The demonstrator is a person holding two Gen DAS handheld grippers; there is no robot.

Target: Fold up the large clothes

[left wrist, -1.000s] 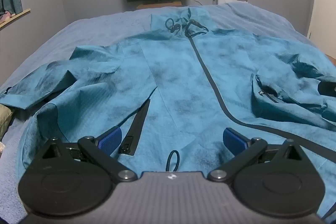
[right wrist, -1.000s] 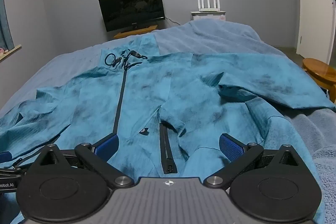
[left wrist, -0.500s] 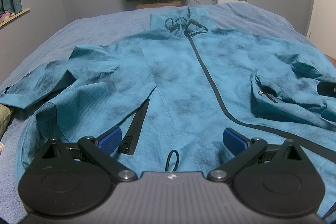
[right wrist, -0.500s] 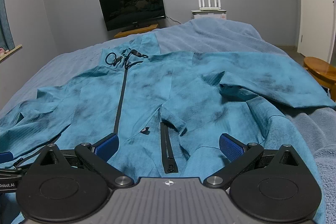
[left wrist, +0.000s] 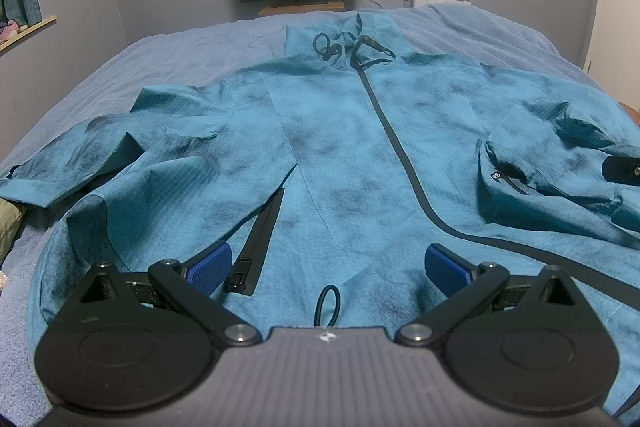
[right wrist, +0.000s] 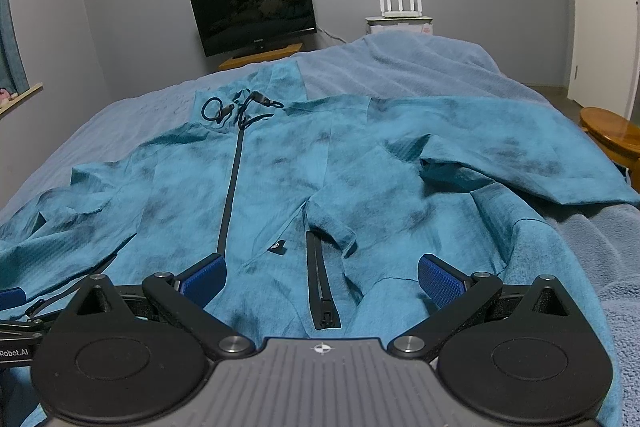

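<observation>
Between blue pads of left gripper [left wrist: 327, 267]: nothing held, jaws spread wide, hovering over hem of teal jacket [left wrist: 344, 147]. Same for right gripper [right wrist: 322, 275]: wide open, empty, poised above hem on the other side of the front zip [right wrist: 231, 183].

Just ahead of left gripper: black pocket zip [left wrist: 260, 237] and small cord loop [left wrist: 329, 303] at hem. Ahead of right gripper: second pocket zip [right wrist: 320, 287], small round logo tab [right wrist: 277, 247] beside it.

Beyond: jacket lying front-up, zipped, spread flat on blue-grey bed cover [left wrist: 168, 55], collar and drawcords [left wrist: 352, 47] at far end, sleeves splayed outward and rumpled; right sleeve [right wrist: 520, 147] draped toward bed edge.

Handling, judged: thin woven shell, light, limp, probably slick; no stiffness to carry a fold, so likely to sag and slide when lifted. Best purchase probably at seamed edges: hem corners, cuffs, shoulder seams. Pinch single layer risks dragging front panel off back; take both layers. Avoid cords and zip pulls as grip points.
</observation>
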